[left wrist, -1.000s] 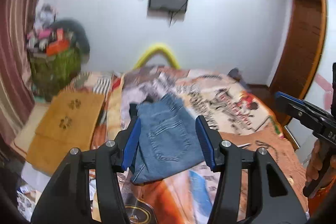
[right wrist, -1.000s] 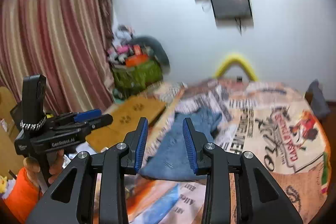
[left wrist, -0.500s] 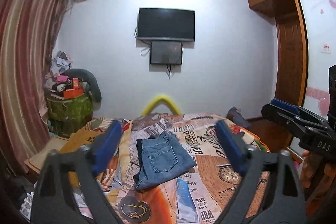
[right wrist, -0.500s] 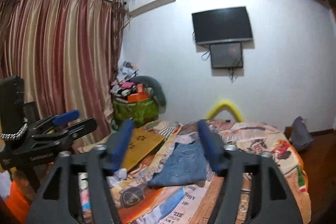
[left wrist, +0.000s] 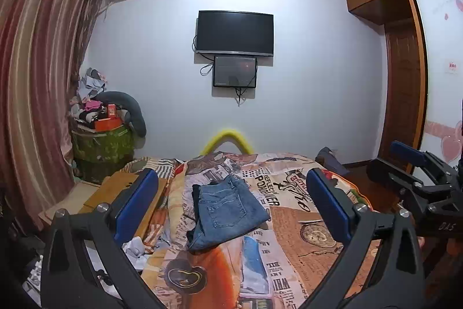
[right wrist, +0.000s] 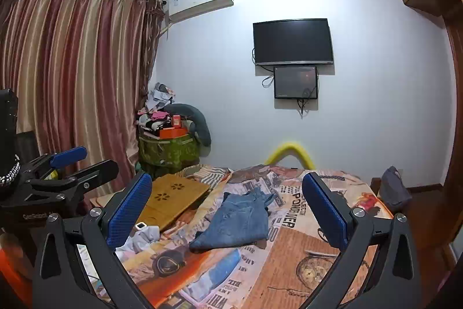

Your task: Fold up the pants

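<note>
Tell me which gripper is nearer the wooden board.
Left. Left gripper sits toward the wooden board; right gripper sits farther right, facing the jeans. Both jaws are opening, empty.

You're looking at a bed under a bright printed cover. Folded blue jeans lie flat at its middle. At nine o'clock from them sits a wooden lap board; at seven, crumpled white cloth.

The folded blue denim pants look matt and coarse-woven. The printed cloth bedspread beneath seems smooth. The striped curtains have a satiny sheen; the perforated wooden board is matt.
</note>
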Tool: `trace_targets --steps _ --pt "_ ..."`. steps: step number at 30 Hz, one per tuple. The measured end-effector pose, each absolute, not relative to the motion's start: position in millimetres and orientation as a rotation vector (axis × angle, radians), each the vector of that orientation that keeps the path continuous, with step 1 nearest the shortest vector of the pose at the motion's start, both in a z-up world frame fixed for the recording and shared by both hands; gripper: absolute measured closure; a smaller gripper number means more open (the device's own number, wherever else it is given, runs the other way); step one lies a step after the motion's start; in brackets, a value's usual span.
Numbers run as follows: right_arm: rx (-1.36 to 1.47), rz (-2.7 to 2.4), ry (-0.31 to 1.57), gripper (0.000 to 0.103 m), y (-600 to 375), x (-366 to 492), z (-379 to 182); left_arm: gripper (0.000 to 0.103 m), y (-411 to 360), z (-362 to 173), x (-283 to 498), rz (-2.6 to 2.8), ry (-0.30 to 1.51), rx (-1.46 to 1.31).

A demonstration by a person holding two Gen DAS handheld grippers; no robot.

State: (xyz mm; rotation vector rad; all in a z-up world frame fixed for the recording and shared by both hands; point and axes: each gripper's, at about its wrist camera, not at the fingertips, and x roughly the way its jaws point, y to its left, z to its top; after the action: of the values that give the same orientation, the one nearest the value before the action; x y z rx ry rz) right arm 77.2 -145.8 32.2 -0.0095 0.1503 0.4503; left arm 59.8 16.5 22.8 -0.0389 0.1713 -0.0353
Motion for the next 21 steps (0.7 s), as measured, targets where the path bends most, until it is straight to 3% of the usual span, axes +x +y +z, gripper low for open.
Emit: trace_targets --steps 21 --pt "0.031 0.424 0.191 0.000 -160.6 73.4 16.6 0.000 13.3 10.5 70.2 -0.039 0.191 -0.038"
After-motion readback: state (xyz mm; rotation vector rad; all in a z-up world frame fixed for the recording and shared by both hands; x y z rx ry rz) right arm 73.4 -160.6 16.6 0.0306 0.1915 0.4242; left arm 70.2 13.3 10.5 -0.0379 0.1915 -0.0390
